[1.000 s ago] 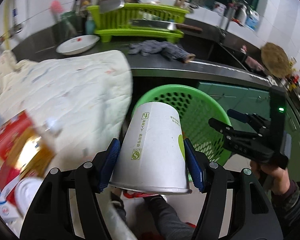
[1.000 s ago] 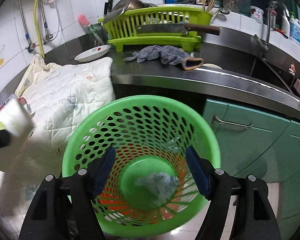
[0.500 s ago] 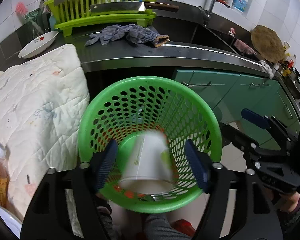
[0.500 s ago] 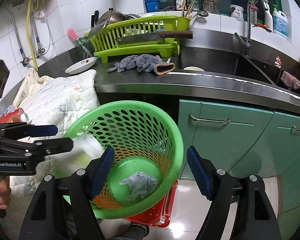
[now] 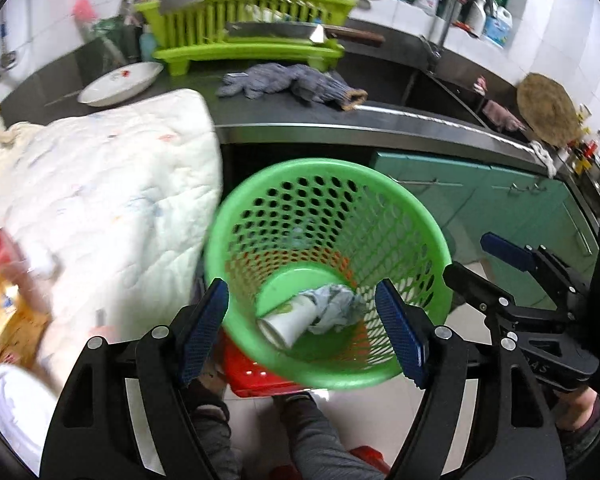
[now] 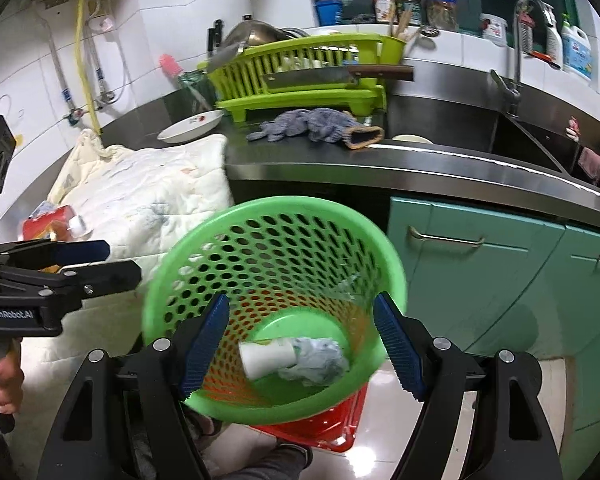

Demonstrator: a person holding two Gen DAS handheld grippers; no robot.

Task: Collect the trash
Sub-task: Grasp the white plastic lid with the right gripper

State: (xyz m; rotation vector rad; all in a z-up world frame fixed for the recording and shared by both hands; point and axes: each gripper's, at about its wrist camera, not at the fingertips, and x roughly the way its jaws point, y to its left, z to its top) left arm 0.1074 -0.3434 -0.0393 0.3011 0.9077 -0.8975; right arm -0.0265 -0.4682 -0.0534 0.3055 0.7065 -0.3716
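Both views are moderately lit by cool, flat indoor light that seems to come from overhead, though no lamp shows. Glare streaks run along the steel counter edge point(image 5: 400, 124) and a bright patch shines on the floor tiles point(image 6: 384, 376). The white wall tiles point(image 6: 172, 12) are near blown out. Fisheye distortion bends the counter into an arc, and dark vignetting fills all 4 corners of each picture. In the left wrist view, motion blur smears the quilted cloth point(image 5: 100, 184) and the red-labelled bottle point(image 5: 4, 280) at the left edge. The green basket point(image 6: 276, 208) has a slightly soft rim, with its interior shaded.
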